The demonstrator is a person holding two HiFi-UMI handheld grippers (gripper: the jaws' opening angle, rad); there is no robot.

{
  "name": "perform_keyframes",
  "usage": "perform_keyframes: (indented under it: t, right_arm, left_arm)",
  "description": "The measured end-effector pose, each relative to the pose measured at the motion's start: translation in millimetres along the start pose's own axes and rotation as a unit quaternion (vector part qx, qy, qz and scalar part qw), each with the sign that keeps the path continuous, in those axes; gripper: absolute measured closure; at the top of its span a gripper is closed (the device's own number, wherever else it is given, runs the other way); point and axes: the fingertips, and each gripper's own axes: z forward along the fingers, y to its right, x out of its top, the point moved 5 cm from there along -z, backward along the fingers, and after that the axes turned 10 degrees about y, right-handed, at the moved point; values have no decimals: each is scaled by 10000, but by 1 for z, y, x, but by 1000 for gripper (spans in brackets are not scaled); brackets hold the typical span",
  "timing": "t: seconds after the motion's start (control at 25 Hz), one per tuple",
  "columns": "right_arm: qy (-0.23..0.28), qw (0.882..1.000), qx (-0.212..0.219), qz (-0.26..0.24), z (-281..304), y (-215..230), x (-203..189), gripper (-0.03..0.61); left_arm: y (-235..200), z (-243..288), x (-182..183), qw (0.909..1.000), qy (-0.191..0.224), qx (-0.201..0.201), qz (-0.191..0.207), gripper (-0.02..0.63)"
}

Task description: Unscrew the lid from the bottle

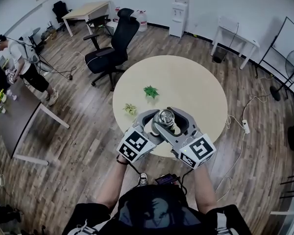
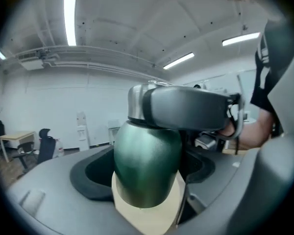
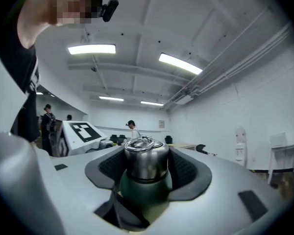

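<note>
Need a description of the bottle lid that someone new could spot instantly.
At the near edge of the round table, the left gripper holds a green bottle. The lid is the silver cap with a ring on top, between the right gripper's jaws. Unlike the green body and the two small plants, it is shiny steel.

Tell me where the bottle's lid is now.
In the right gripper view the lid sits between the jaws of the right gripper, on top of the green bottle; in the head view it is above the round table, near its edge.
</note>
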Motion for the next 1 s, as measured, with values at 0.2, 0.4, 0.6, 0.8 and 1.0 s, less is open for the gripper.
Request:
perform_keyframes:
  t: [0.2, 0.4, 0.6, 0.8, 1.0]
  right_arm:
    - [-5, 9834, 1812, 121, -4, -13, 24, 313]
    - [-91, 9837, 1791, 161, 5, -15, 21, 307]
    - [109, 9989, 309, 340, 4, -2, 6, 262]
    - [140, 9979, -513, 377, 7, 5, -7, 277]
    - [181, 9988, -67, 457, 5, 1, -4, 322]
  left_arm:
    - [11, -18, 17, 9851, 419, -1666, -104, 233]
    - [6, -21, 15, 9837, 567, -1690, -217, 233]
    - [-8, -11, 1, 9978, 487, -286, -338, 233]
    - [-14, -4, -9, 9966, 217, 746, -257, 233]
    - [-8, -13, -12, 9977, 450, 66, -507, 235]
